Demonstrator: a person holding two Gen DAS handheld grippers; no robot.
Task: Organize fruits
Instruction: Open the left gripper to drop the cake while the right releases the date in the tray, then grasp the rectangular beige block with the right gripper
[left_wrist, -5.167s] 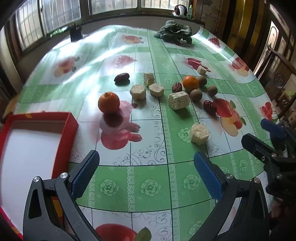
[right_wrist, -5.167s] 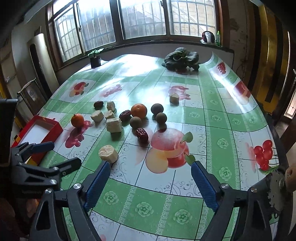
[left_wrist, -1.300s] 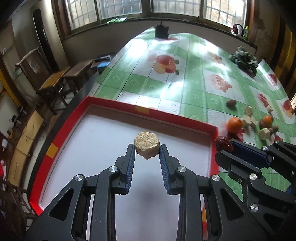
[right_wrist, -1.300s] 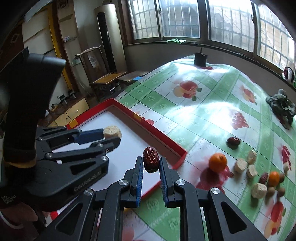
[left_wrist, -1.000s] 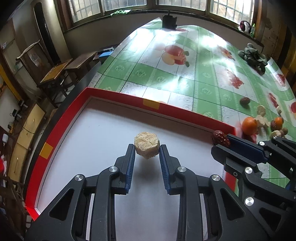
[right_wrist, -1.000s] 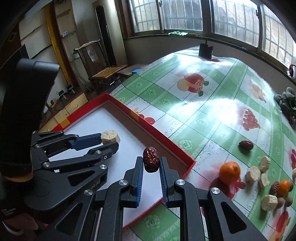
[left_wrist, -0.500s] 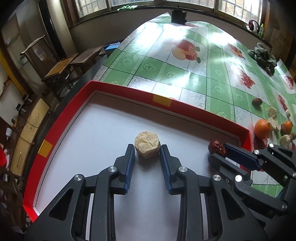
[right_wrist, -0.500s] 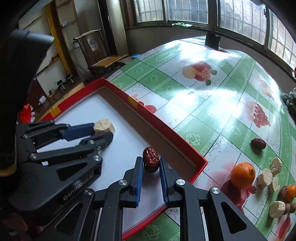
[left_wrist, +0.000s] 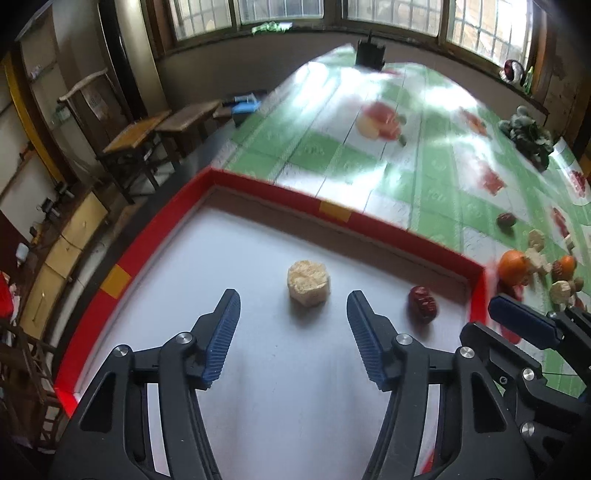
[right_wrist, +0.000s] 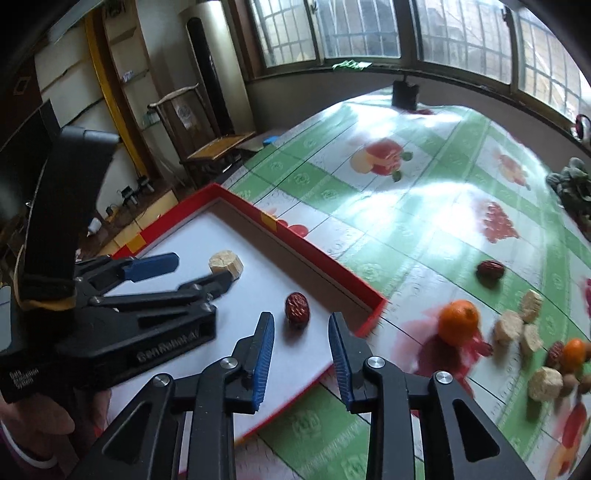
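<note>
— What is the table (right_wrist: 436, 206) covered with?
— A green and white cloth printed with fruit. A red tray (left_wrist: 388, 227) with a white floor is set at its near left corner.

— What is laid directly on the cloth?
— Toward the right edge, a loose cluster is seen: an orange (right_wrist: 458, 320), a smaller orange (right_wrist: 573, 353), several pale cut chunks (right_wrist: 509, 331), a dark red date (right_wrist: 489, 270) set apart, and small brown fruits. A dark leafy bundle (left_wrist: 529, 133) is placed by the far right edge, a small black object (right_wrist: 405, 93) at the far end.
</note>
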